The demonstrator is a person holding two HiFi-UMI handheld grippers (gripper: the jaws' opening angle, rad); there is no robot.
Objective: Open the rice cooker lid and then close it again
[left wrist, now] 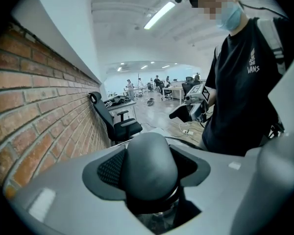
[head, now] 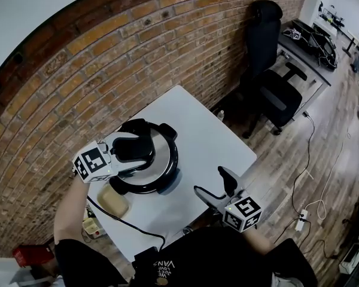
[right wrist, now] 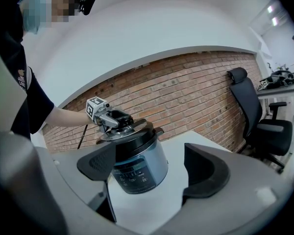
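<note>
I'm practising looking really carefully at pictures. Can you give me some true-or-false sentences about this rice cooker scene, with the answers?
1. The left gripper grips the lid handle of the rice cooker. True.
2. The right gripper holds the cooker too. False: its jaws are open and empty, away from the cooker.
3. The cooker stands on a white table. True.
4. The wall is painted green. False: it is red brick.
5. A black office chair stands by the wall. True.
</note>
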